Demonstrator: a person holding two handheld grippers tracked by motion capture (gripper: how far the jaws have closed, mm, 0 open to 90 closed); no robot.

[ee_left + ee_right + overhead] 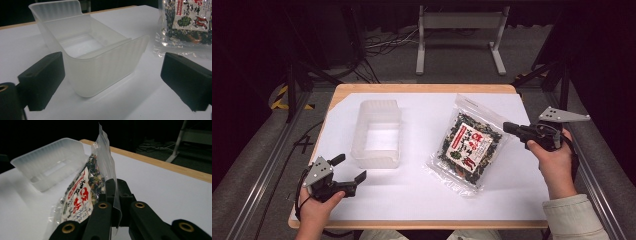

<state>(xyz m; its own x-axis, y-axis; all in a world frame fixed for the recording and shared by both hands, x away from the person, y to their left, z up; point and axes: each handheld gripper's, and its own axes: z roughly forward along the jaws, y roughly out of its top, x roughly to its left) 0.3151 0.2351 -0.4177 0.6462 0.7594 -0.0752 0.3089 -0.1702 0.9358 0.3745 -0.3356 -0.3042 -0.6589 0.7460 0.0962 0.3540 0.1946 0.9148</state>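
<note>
- The right gripper (508, 127) is pinching the snack bag (469, 145) by its edge, just right of the bin (377, 133).
- The left gripper (348, 168) is waiting with jaws spread, just in front of the bin.
- Likely a pick-up beginning; next the bag needs lifting over into the bin.

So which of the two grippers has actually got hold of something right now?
The right gripper: its jaws are shut on the edge of the snack bag. The left gripper sits with its jaws wide apart, short of the translucent plastic tub, holding nothing.
</note>
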